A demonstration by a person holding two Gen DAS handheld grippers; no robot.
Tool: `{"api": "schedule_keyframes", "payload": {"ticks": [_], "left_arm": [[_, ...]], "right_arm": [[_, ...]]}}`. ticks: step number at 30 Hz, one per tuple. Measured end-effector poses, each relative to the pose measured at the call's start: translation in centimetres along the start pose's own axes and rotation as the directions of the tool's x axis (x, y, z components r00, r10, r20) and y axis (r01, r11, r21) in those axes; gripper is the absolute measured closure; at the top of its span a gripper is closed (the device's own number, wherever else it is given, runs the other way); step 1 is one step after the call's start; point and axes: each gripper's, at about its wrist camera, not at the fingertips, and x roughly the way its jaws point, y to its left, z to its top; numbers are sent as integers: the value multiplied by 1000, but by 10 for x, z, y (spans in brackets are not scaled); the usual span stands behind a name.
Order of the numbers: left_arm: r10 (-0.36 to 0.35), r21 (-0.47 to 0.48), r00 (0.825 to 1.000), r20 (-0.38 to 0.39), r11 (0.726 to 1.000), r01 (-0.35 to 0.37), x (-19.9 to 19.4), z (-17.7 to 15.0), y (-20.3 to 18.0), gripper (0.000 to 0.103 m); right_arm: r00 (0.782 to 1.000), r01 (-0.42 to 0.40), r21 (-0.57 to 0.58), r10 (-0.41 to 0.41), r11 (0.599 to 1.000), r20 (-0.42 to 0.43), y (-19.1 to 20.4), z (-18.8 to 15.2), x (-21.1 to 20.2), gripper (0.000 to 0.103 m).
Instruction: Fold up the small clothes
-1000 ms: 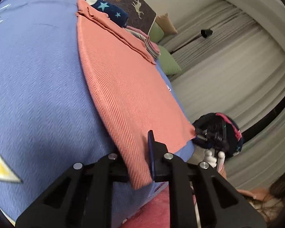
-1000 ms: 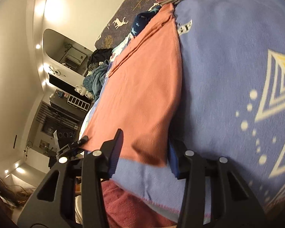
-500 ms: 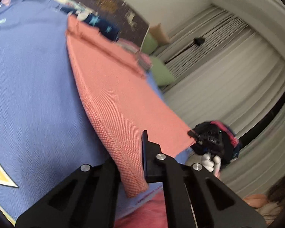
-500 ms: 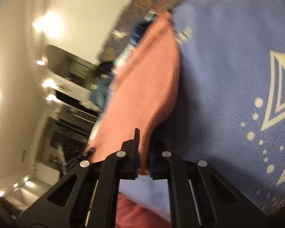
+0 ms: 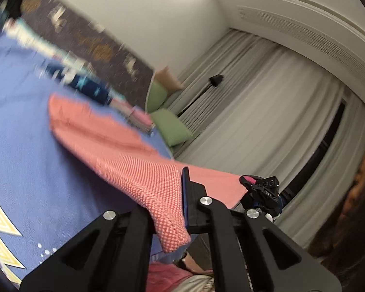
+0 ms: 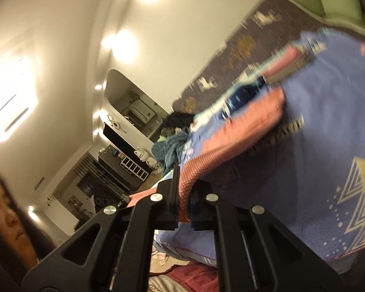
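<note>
A salmon-pink knit garment (image 5: 114, 146) lies on a blue patterned blanket (image 5: 24, 170), its near edge lifted off the blanket. My left gripper (image 5: 168, 199) is shut on one near corner of the garment. My right gripper (image 6: 185, 194) is shut on the other near corner; the garment (image 6: 243, 131) stretches away from it over the blanket (image 6: 316, 126). The right gripper also shows in the left wrist view (image 5: 262, 189), at the garment's far corner. The garment's far end still rests on the blanket.
A stack of folded clothes (image 5: 138, 119) and a dark star-print piece (image 5: 85, 85) lie at the blanket's far end. Green pillows (image 5: 172, 129) and curtains (image 5: 267, 121) are on the right. A teal clothes heap (image 6: 170, 150) lies on the left. A person's face (image 6: 7, 219) is near.
Both grippers closed on the garment's near corners and rose, lifting its near edge off the blanket. The views tilted up toward the far end of the bed.
</note>
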Motion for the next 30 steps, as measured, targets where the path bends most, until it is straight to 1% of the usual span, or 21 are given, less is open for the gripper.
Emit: {"api": "schedule_keyframes", "payload": {"ticks": [1, 3, 4, 5, 7, 10, 12, 14, 19, 25, 30], "left_arm": [[-6, 40, 1000, 23, 999, 5, -5, 6, -14, 100], [3, 95, 999, 44, 995, -7, -7, 13, -25, 100], [19, 120, 999, 46, 992, -25, -3, 17, -26, 99], [30, 122, 999, 43, 992, -35, 0, 19, -22, 99], [42, 72, 999, 25, 996, -44, 13, 25, -3, 100], [64, 5, 998, -14, 998, -64, 33, 26, 22, 100], [79, -19, 996, -41, 997, -80, 40, 23, 32, 100], [104, -25, 992, -64, 994, -106, 47, 25, 41, 100], [142, -46, 986, -86, 988, -146, 57, 29, 57, 100], [186, -82, 976, -111, 977, -196, 76, 40, 81, 100], [198, -88, 973, -116, 974, -208, 96, 57, 97, 100]], "right_arm": [[1000, 3, -38, -2, 999, 20, 14, 1, -1, 97], [998, 27, -127, -19, 992, 62, 34, 5, -11, 94], [997, 43, -152, -32, 987, 73, 38, 7, -12, 93], [995, 71, -170, -58, 983, 84, 37, 9, -10, 91], [990, 120, -147, -107, 982, 91, 24, 11, 0, 90], [986, 154, -77, -149, 985, 71, -5, 11, 15, 89], [983, 178, -47, -176, 983, 52, -22, 11, 27, 89], [981, 190, -33, -189, 981, 36, -32, 11, 32, 89], [980, 201, -11, -201, 980, -4, -58, 18, 59, 89], [976, 214, 1, -214, 977, -35, -76, 32, 90, 89], [969, 244, 22, -242, 970, -50, -96, 49, 115, 89]]}}
